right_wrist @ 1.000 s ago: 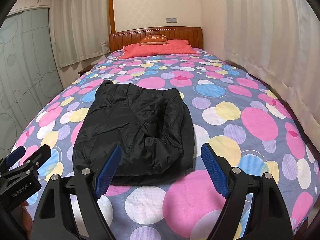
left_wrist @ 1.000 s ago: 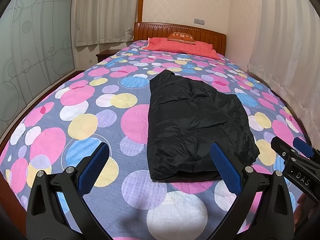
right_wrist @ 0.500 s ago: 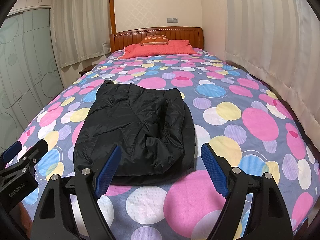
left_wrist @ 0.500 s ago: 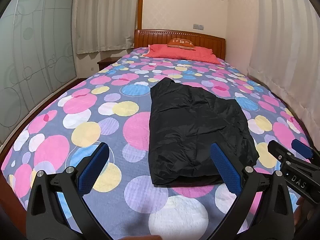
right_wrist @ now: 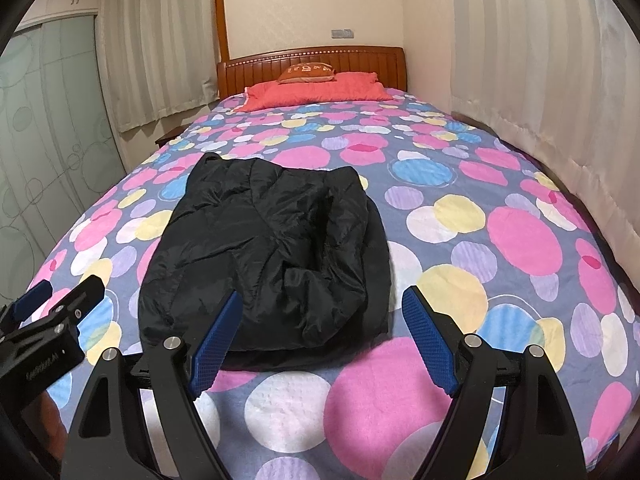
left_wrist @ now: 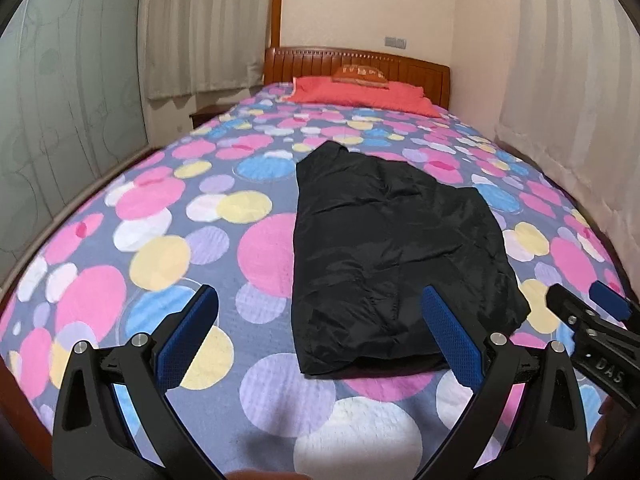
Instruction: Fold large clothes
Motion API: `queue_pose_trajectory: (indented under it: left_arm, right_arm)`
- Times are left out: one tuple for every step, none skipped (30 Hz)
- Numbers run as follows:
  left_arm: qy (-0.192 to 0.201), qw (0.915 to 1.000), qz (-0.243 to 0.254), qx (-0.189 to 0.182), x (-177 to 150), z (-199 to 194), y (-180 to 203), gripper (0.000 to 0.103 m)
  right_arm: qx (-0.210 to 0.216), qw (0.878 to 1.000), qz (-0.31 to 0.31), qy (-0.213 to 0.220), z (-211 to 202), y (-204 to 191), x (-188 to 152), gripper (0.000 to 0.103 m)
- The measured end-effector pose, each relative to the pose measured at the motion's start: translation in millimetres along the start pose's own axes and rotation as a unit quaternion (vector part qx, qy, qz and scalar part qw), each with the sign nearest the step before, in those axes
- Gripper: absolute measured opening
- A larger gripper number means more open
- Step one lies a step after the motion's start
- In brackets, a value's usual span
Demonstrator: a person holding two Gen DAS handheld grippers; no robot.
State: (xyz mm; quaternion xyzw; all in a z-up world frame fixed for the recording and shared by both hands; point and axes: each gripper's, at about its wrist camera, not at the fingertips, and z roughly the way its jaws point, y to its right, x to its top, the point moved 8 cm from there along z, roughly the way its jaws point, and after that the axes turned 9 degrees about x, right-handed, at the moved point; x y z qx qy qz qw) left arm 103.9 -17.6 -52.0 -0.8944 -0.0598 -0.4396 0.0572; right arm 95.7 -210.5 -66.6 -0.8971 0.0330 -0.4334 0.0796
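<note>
Black jacket (left_wrist: pixel 396 256) lies folded on the spotted bed (left_wrist: pixel 160 240). Left gripper (left_wrist: pixel 320 320) and right gripper (right_wrist: pixel 320 316): jaws spread, nothing held, short of the jacket.

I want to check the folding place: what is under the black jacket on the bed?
The black jacket lies flat on the polka-dot bedspread, both grippers clear of it. Only bedspread shows around its edges; whatever is directly beneath is covered by the jacket.
</note>
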Motion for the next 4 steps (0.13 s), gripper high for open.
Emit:
queue_pose_trajectory:
  left_arm:
    - [-0.006,1.0000,-0.001,0.002,-1.0,4.8,-1.7,0.101]
    - [-0.015,0.9998,-0.002,0.008,-2.9,12.9,-5.4,0.101]
    - [-0.025,0.9996,-0.003,0.015,-5.1,21.9,-9.9,0.101]
    - [-0.037,0.9991,-0.006,0.021,-8.1,32.0,-15.6,0.101]
  right_arm:
    - [-0.002,1.000,0.002,-0.001,2.0,4.1,0.2,0.081]
    - [-0.006,1.000,0.006,-0.002,5.1,10.1,0.3,0.081]
    - [-0.009,1.000,0.011,-0.003,8.4,17.6,0.4,0.081]
    - [-0.012,1.000,0.017,-0.005,11.5,25.4,0.5,0.081]
